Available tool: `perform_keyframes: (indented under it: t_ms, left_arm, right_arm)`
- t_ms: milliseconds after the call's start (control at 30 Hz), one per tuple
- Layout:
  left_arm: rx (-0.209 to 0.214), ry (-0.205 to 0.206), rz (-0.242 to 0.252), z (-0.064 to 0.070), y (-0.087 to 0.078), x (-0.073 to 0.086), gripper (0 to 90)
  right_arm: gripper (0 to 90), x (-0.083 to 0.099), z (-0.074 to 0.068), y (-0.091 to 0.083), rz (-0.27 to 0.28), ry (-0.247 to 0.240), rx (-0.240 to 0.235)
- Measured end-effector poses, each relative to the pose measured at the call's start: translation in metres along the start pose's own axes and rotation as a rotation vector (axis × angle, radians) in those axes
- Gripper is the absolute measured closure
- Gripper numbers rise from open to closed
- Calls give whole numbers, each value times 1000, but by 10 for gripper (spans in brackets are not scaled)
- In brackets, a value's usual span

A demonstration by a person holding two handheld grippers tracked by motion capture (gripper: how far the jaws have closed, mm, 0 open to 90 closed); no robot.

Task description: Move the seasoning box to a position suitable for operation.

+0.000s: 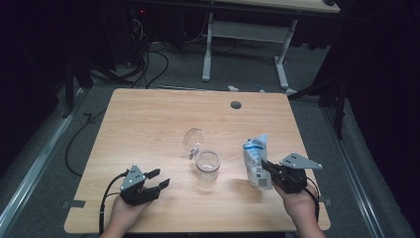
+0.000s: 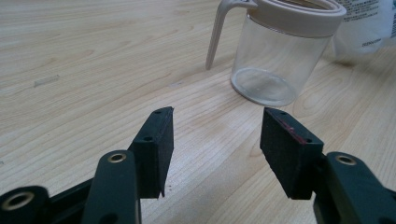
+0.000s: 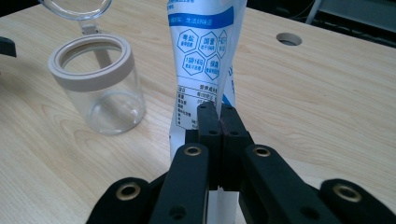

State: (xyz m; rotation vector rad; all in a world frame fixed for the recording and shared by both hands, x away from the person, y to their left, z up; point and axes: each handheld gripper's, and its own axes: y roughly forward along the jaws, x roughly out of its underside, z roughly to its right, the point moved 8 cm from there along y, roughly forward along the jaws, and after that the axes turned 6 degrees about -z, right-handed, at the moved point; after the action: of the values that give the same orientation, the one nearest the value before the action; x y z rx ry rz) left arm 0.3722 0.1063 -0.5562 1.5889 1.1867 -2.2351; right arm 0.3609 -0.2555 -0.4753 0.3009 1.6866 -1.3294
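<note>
Right gripper (image 3: pixel 219 122): jaws pinched flat on the lower part of a blue-and-white pouch (image 3: pixel 205 56), held upright near the table's (image 1: pixel 148 124) right edge. Left gripper (image 2: pixel 215 140): jaws wide, holding nothing, near the front-left corner and aimed at the clear jar (image 2: pixel 280 56), which stands mid-table with its hinged lid (image 1: pixel 193 140) open. Risks: the thin pouch could slip or sag in so narrow a pinch; the light, unsteadied jar could tip if bumped.
</note>
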Motion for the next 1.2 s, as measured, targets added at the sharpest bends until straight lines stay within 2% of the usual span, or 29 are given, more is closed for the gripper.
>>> perform_keyframes:
  t_ms: [400, 467, 533, 1200]
  left_arm:
    - [7, 9, 1, 4, 1, 0, 449]
    - [7, 10, 0, 4, 1, 0, 449]
    - [9, 9, -1, 4, 2, 0, 449]
    - [15, 17, -1, 6, 1, 0, 449]
  right_arm:
    - [900, -3, -17, 6, -85, -39, -48]
    - [900, -4, -18, 6, -104, -59, -44]
    - [900, -5, -20, 7, -121, -56, -52]
    - [900, -15, -28, 14, -301, -129, -89]
